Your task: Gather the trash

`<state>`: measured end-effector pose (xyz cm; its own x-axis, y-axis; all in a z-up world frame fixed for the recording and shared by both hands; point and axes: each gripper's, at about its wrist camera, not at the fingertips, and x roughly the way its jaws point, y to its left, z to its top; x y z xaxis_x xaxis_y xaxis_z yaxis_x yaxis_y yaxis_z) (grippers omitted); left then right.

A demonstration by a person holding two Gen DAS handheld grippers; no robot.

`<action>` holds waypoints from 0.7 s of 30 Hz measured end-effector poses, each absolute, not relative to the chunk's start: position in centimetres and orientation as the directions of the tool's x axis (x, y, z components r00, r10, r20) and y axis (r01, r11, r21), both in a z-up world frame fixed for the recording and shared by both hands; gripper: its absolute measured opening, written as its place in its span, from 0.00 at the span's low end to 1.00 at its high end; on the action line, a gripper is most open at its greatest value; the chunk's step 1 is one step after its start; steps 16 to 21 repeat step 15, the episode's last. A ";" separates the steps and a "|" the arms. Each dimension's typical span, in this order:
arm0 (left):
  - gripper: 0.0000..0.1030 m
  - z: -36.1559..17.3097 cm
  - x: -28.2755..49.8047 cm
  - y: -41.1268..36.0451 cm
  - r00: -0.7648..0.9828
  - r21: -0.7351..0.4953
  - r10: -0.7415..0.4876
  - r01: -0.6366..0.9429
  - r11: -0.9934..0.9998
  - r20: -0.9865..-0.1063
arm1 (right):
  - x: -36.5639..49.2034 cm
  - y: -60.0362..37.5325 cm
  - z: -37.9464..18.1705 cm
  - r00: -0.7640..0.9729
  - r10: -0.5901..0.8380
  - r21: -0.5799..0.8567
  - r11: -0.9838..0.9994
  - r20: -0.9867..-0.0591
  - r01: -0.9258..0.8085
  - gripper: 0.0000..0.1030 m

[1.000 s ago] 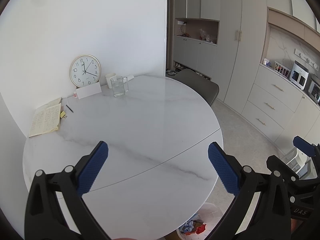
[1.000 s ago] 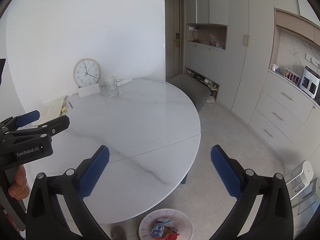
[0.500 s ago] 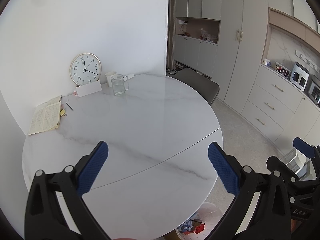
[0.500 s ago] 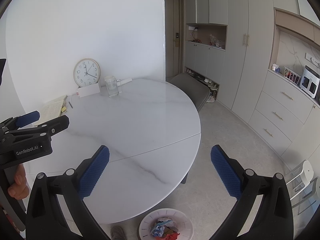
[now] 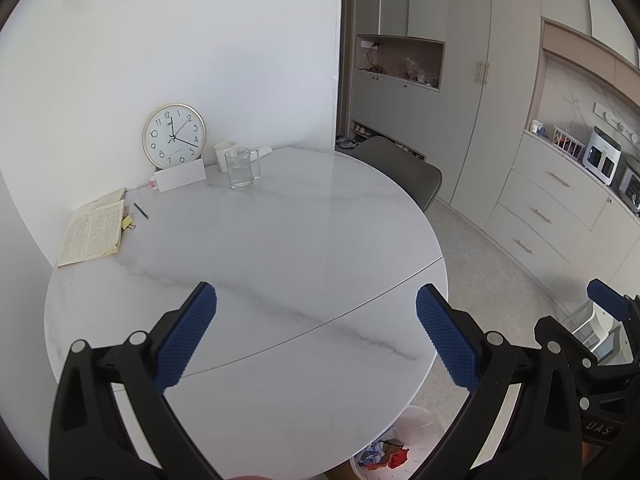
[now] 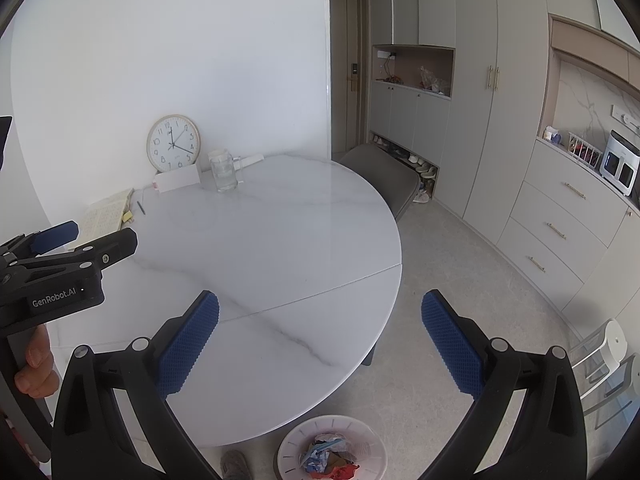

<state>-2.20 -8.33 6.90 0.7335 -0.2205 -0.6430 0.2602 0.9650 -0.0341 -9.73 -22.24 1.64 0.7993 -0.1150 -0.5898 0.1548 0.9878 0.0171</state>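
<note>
Left gripper (image 5: 316,332) and right gripper (image 6: 320,336) both spread wide, empty, above round white marble table (image 6: 280,240); white plastic bin (image 6: 296,436) holding crumpled trash (image 6: 328,458) on floor below.

A home dining-kitchen: round marble bench (image 5: 280,240) with clock (image 5: 173,136), glass mug (image 5: 240,168) and open notebook (image 5: 94,232); grey chair (image 6: 384,178); full-height cabinets (image 6: 476,92) with shoe niche (image 6: 412,160); counter appliances (image 5: 602,155); entry door (image 6: 346,68).

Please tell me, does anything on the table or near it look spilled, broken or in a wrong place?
Nothing looks spilled or broken. The one odd thing: a wall clock stands on the table, leaning against the wall. The trash sits inside the bin on the floor.
</note>
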 end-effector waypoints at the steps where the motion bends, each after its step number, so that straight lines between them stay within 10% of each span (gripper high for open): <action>1: 0.93 6.9 -2.1 -8.3 0.733 -0.038 -0.223 0.261 0.965 -0.643 | -9.7 -22.2 1.6 0.799 -0.114 0.017 0.988 -0.590 0.154 0.98; 21: 0.93 6.9 -1.9 -8.9 0.730 -0.013 -0.215 0.271 0.962 -0.649 | -9.9 -22.6 0.9 0.793 -0.113 0.017 0.988 -0.598 0.154 0.98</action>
